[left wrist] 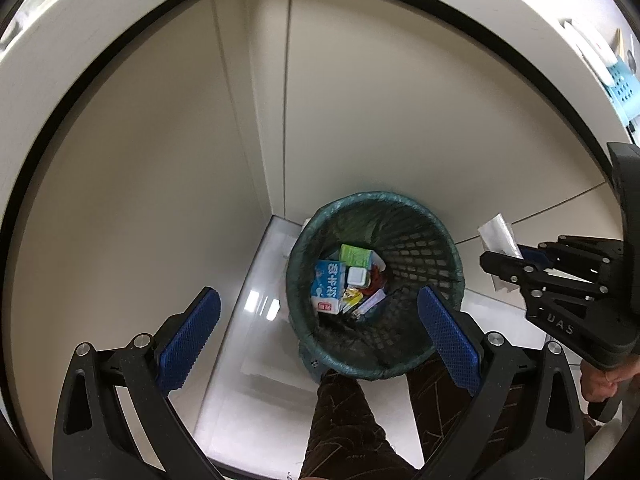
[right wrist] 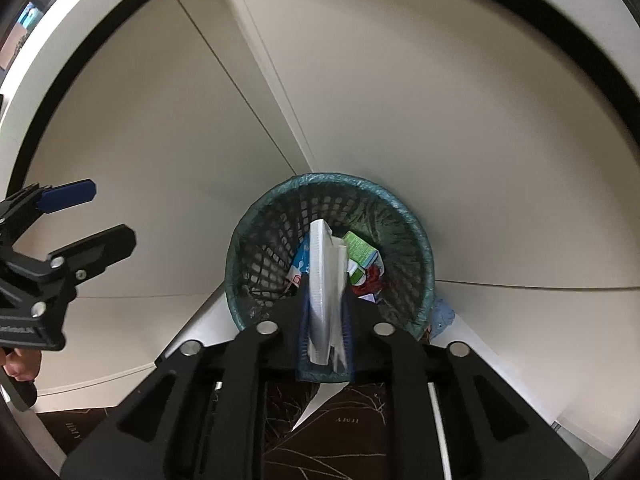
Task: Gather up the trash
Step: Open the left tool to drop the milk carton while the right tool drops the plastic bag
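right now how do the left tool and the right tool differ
The left tool stands wide open with nothing between its blue pads; the right tool is nearly closed with a white crumpled wrapper between its pads. Both point down over the dark green mesh waste basket.

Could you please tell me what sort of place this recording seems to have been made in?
Probably a corner of an office or a home utility area. A mesh wastebasket with a green liner holds cartons, it stands on a glossy tiled floor, and plain cream cabinet panels rise behind it.
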The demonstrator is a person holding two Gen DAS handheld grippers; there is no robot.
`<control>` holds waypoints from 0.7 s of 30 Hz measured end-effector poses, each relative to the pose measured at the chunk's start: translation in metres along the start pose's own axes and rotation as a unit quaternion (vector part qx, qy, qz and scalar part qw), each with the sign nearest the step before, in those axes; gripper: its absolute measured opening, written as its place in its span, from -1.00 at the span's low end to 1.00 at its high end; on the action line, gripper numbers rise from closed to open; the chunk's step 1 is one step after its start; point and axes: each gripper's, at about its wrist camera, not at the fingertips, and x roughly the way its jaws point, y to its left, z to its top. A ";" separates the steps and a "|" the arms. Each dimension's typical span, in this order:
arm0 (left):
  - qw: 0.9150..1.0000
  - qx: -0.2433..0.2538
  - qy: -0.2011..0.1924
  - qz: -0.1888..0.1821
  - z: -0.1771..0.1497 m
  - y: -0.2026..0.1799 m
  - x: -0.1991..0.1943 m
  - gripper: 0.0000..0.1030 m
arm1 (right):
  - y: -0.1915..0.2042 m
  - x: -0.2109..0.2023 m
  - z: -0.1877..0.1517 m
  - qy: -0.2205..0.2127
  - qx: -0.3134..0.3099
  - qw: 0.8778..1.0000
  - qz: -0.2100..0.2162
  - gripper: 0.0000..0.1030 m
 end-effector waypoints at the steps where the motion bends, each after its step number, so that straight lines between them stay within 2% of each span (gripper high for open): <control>1: 1.000 -0.001 0.001 0.000 -0.001 0.002 -0.002 0.88 | 0.001 0.003 0.000 0.002 -0.002 1.000 -0.001 -0.53; 3: 1.000 -0.003 0.004 0.001 -0.003 0.004 0.000 0.88 | 0.004 0.008 0.000 0.006 -0.007 1.000 -0.001 -0.38; 8: 1.000 -0.010 0.013 -0.002 -0.007 0.008 0.007 0.88 | 0.003 0.017 0.002 0.015 -0.009 1.000 -0.003 -0.18; 21: 0.999 -0.017 0.034 0.000 -0.019 0.009 0.021 0.88 | 0.009 0.041 0.006 0.026 -0.004 1.000 0.002 0.21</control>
